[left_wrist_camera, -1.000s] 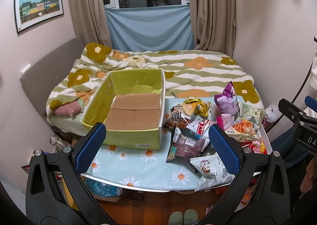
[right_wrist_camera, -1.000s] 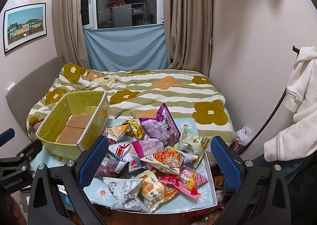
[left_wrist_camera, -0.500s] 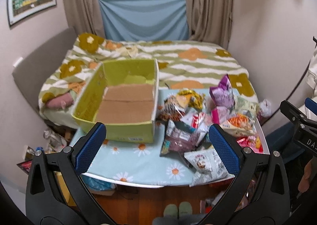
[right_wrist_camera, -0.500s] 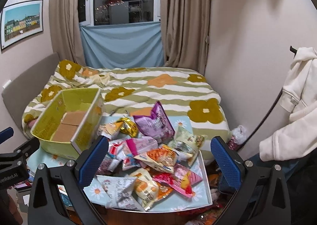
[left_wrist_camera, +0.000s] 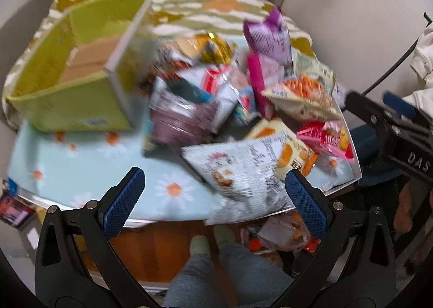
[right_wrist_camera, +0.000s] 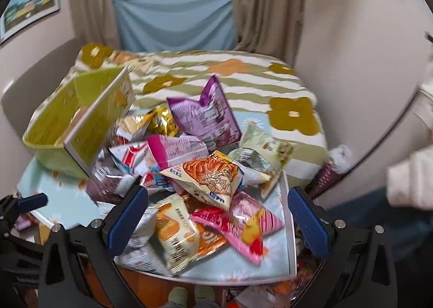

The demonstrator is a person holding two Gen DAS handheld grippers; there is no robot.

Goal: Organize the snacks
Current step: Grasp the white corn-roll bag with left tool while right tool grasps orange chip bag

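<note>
Left tool (left_wrist_camera: pixel 213 197) hung over the near counter (left_wrist_camera: pixel 81 161) edge, jaws spread wide, gripping nothing; white snack bag (left_wrist_camera: pixel 243 169) lay right between the fingers, partly poking past the rim. Right tool (right_wrist_camera: pixel 217 216) likewise gaped wide and empty above the snack pile (right_wrist_camera: pixel 205 169). Bare daisy cloth only at near left; snacks crowded the right side up to the edge. Green box (left_wrist_camera: pixel 73 69) at left showed just its cardboard floor. All pretty blurry.

Motion blur smears the green box (left_wrist_camera: pixel 73 107) and print on the snack packets (right_wrist_camera: pixel 205 172); packet names are unreadable.
</note>
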